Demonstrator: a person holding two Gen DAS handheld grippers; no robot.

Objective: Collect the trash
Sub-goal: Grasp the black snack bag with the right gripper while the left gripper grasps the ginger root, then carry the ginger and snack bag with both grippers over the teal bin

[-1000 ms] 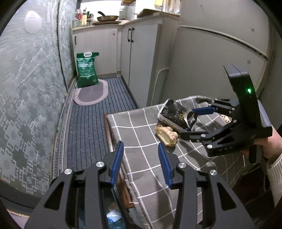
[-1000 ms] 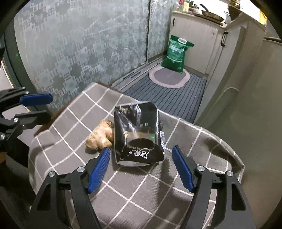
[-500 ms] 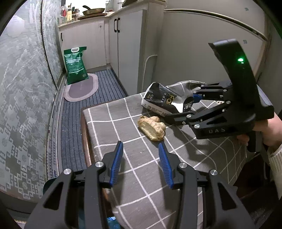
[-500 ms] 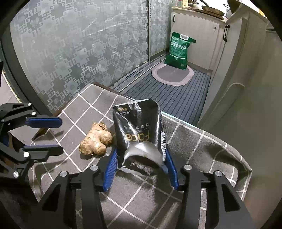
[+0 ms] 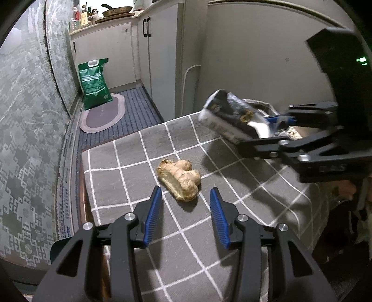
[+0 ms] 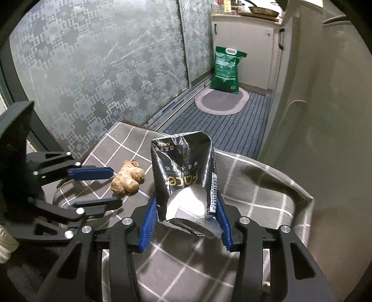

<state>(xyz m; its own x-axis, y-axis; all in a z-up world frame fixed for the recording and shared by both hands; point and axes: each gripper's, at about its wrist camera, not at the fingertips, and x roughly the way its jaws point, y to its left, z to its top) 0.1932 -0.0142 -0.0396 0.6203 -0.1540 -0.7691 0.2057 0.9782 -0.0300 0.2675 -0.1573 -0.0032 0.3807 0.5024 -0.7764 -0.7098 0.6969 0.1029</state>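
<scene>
tissue pack (image 6: 186, 176): black crinkled "Face" tissue wrapper, torn open at near end, white inside showing; lifted clear of the cloth, tilted, far end up; also seen side-on (image 5: 232, 120)
right claw (image 6: 184, 217): clenched on the pack's torn end, blue pads pressing both sides; from the left wrist view (image 5: 262, 137) it reaches in from the right, hand partly visible behind it
ginger root (image 5: 180, 177): lying on the cloth, left of the pack, apart from it; also (image 6: 127, 177)
left claw (image 5: 186, 216): released, jaws spread, nothing between them; tips just short of the ginger, either side of it, not touching
bench (image 5: 130, 162): covered by grey cloth with white grid, cloth rumpled at the far right edge (image 6: 267, 183)
green sack (image 6: 226, 67): upright on floor by the cabinets, beside oval mat (image 6: 220, 102)
frying pan (image 5: 117, 10): on the far counter
</scene>
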